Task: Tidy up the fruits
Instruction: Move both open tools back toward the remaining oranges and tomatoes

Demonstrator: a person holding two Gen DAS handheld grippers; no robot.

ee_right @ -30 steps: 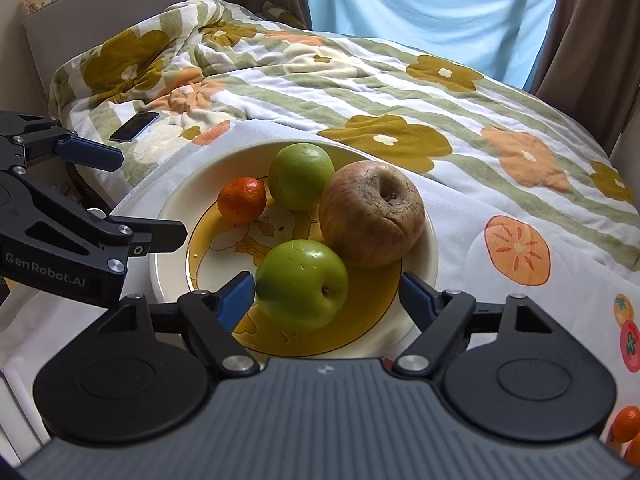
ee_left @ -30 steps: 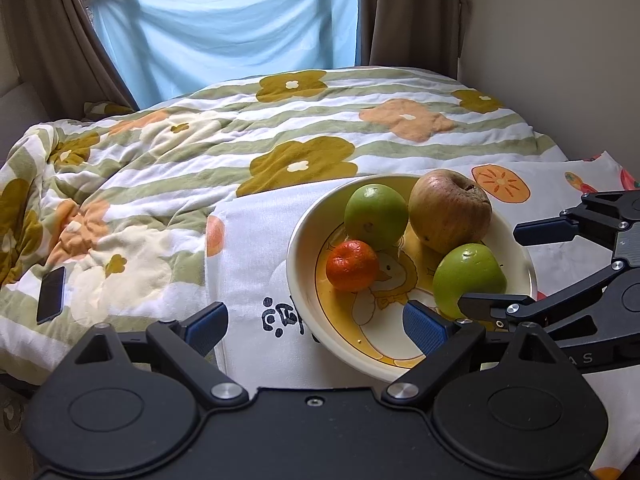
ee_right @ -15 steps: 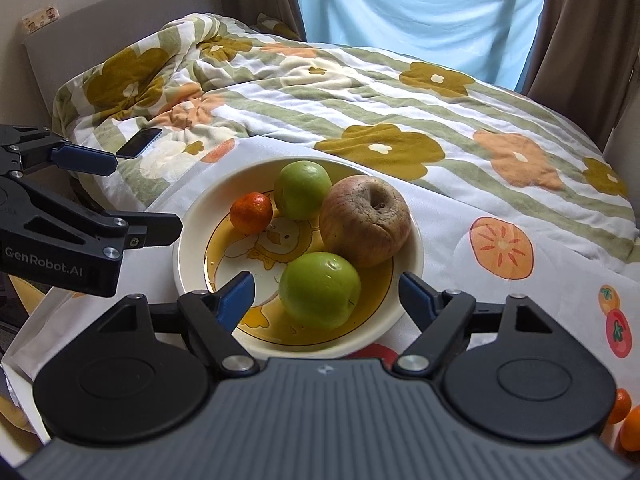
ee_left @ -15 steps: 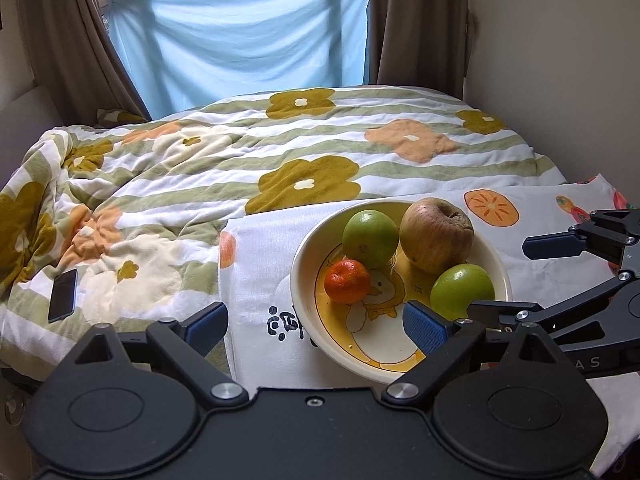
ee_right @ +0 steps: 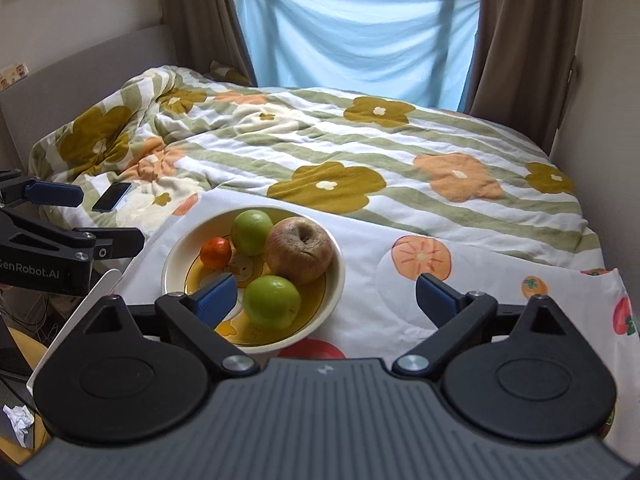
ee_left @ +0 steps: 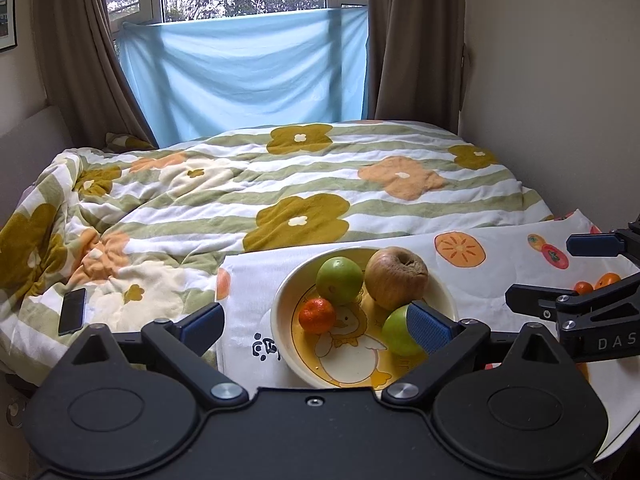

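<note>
A cream bowl [ee_left: 277,314] [ee_right: 338,280] with a duck picture sits on a fruit-print cloth on the bed. In it lie a wrinkled brown apple [ee_left: 396,278] [ee_right: 300,254], a far green apple [ee_left: 339,280] [ee_right: 252,231], a near green apple [ee_left: 396,332] [ee_right: 272,300] and a small mandarin [ee_left: 317,315] [ee_right: 216,252]. My left gripper [ee_left: 316,326] [ee_right: 110,218] hangs open, near and left of the bowl. My right gripper [ee_right: 326,298] [ee_left: 548,270] hovers at the bowl's near right; its jaws are opening and grip nothing.
Two more mandarins [ee_left: 600,283] lie on the white cloth [ee_left: 500,280] right of the bowl. A dark phone [ee_left: 72,311] [ee_right: 112,196] rests on the flowered blanket [ee_left: 280,184] at the left. A wall borders the bed on the right.
Both grippers have pulled back and up from the bowl, so it looks smaller and lower. The right jaws have spread wider. The fruit has stayed in the bowl.
</note>
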